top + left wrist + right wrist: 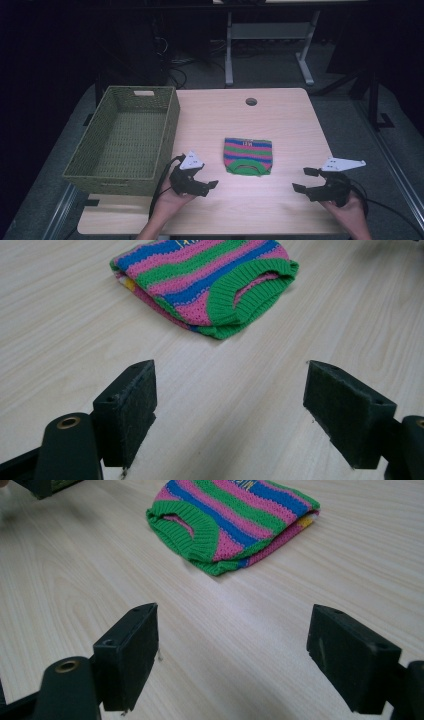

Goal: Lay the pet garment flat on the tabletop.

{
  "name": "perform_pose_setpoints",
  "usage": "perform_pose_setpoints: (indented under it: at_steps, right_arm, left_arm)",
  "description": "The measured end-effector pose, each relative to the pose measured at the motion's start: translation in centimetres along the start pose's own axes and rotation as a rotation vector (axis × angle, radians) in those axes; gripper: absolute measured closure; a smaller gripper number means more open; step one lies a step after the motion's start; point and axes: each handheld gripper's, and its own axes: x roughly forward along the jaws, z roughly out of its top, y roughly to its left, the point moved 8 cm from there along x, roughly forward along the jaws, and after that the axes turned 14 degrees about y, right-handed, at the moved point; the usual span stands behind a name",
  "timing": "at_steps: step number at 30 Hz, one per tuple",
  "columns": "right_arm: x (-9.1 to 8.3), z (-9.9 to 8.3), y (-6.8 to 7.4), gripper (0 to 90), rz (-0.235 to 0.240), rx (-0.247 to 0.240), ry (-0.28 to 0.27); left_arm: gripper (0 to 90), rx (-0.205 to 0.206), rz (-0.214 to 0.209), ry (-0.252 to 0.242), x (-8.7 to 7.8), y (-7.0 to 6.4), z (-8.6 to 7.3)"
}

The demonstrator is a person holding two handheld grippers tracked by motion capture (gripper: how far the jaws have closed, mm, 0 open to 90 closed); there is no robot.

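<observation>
A folded knit garment (248, 155) with pink, green and blue stripes and a green ribbed collar lies flat at the middle of the wooden table (280, 120). My left gripper (207, 186) rests low on the table to its left front, open, nothing between its jaws. My right gripper (304, 180) sits to its right front, also open and empty. In the left gripper view the garment (200, 277) lies ahead of the wide-spread jaws. The right gripper view has the garment (235, 520) ahead too, collar toward me.
A green woven basket (126, 140) stands empty along the table's left side, close to my left gripper. A round cable hole (251, 101) is in the table near its far edge. Desk legs and cables stand on the floor beyond.
</observation>
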Motion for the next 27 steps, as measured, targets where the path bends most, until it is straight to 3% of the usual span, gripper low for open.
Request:
perform_pose_setpoints:
  at_steps: [5,8,12,27]
  right_arm:
    - [0.1,1.2,-0.1,20.5,0.010,0.000,-0.008]
    - [0.5,1.8,-0.3,20.4,0.015,-0.001,0.010]
    - [0.7,2.4,-0.3,20.4,0.024,-0.008,0.026]
    - [2.0,5.5,-0.7,20.3,0.039,-0.023,0.060]
  left_arm:
    - [21.1,-0.006,-0.002,-0.017,0.0,0.1,0.9]
    - [21.7,-0.009,-0.002,-0.003,0.2,0.4,1.5]
    - [21.7,-0.019,-0.014,-0.024,0.3,0.6,2.5]
    - [22.9,0.020,-0.016,-0.005,1.2,1.1,6.7]
